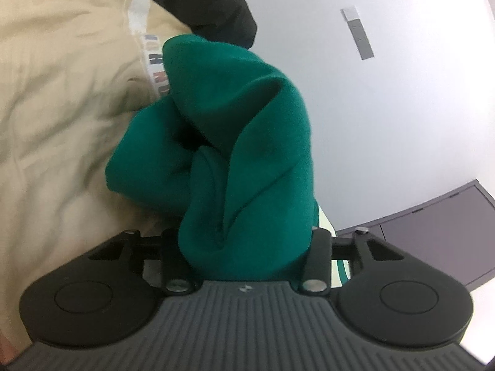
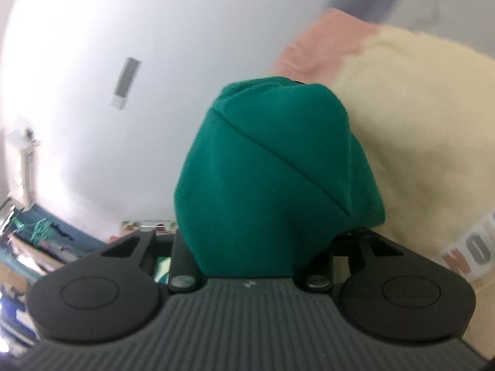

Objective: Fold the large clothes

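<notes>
Your left gripper [image 1: 244,247] and right gripper [image 2: 250,256] each hold bunched cloth [image 1: 247,154] beside a heaped garment [image 1: 55,108].

Cream garment [image 2: 433,160] — big letters "NO" by its edge, rest cut off.

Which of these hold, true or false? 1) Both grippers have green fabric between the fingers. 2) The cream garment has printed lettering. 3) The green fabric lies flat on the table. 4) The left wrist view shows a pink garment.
1) True. The left gripper and the right gripper each have a bunch of the green fabric between the fingers.
2) True. The cream garment carries coloured letters at its lower right.
3) False. It stands bunched up from the fingers in both views.
4) False. The pink garment shows only in the right wrist view; the left wrist view shows a black garment instead.
</notes>
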